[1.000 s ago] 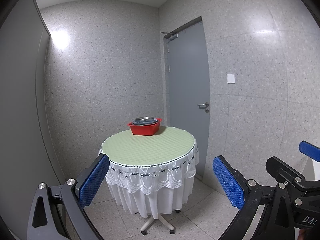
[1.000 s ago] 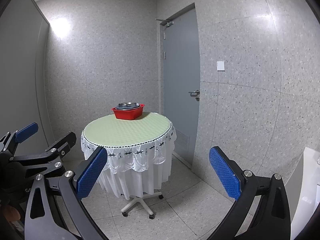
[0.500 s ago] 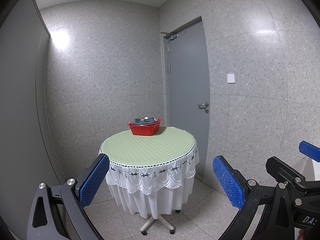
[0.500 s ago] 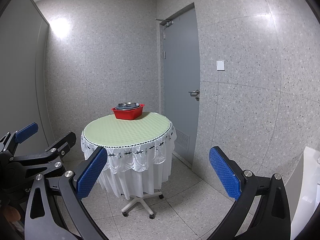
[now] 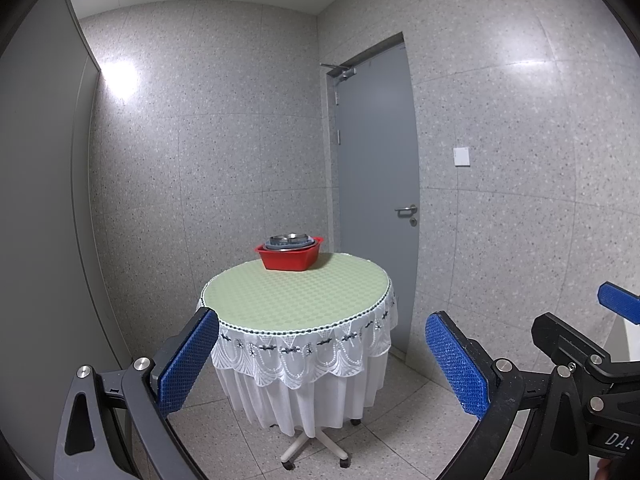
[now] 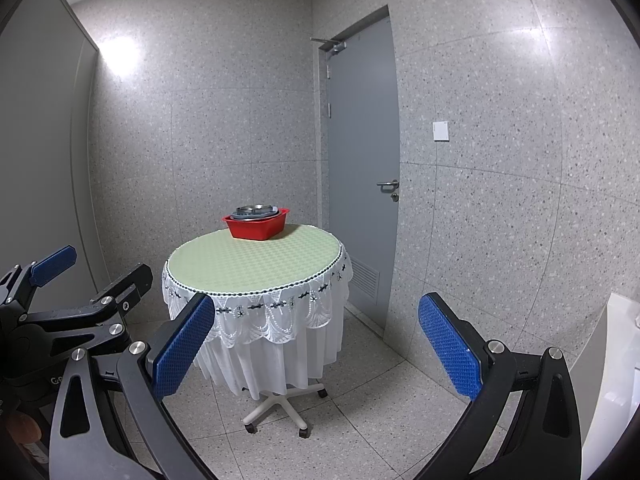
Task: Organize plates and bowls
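A red basin (image 5: 289, 258) stands at the far edge of a round table (image 5: 296, 292) with a green cloth; it also shows in the right wrist view (image 6: 256, 227). Metal bowls and plates (image 5: 291, 240) are stacked inside it, rising just above the rim. My left gripper (image 5: 320, 356) is open and empty, well short of the table. My right gripper (image 6: 316, 340) is open and empty, also away from the table. Each gripper shows in the other's view: the right one (image 5: 580, 344) and the left one (image 6: 80, 280).
The table has a white lace skirt and a wheeled base (image 6: 278, 404) on a tiled floor. A grey door (image 5: 376, 184) is shut behind it on the right. A grey panel (image 5: 40, 240) stands on the left. A white object (image 6: 616, 380) is at the right edge.
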`<state>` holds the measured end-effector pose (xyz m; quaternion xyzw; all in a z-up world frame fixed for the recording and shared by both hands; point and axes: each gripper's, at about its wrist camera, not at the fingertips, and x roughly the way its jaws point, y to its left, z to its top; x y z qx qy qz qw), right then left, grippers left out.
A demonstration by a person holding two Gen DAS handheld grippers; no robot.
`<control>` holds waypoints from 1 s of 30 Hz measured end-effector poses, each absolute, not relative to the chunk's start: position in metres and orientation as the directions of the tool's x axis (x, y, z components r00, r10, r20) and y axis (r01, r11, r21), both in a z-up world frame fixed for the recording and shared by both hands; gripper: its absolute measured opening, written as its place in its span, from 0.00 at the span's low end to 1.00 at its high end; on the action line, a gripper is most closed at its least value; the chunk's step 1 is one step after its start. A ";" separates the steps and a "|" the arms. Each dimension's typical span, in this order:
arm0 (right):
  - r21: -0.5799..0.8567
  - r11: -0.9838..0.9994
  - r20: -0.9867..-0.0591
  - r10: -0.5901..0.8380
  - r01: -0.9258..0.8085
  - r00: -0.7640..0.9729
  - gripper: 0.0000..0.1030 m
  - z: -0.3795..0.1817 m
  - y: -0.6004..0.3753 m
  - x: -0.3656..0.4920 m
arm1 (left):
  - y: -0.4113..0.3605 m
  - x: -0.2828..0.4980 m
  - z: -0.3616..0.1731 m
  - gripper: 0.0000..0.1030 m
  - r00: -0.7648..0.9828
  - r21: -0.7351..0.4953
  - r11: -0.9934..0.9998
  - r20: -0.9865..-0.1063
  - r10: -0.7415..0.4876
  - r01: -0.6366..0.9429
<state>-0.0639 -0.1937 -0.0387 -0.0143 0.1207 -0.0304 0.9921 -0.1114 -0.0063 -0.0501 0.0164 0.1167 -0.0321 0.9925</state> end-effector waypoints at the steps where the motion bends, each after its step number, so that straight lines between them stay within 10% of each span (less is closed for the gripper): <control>1: -0.035 0.998 -0.239 -0.064 0.057 0.969 1.00 -0.039 -0.194 -0.064 | -0.006 -0.112 -0.050 0.99 0.971 0.025 0.997 -0.233 -0.060 0.067; 30: -0.028 0.998 -0.238 -0.060 0.055 0.969 1.00 -0.038 -0.194 -0.065 | -0.010 -0.118 -0.053 0.99 0.973 0.032 0.997 -0.224 -0.055 0.063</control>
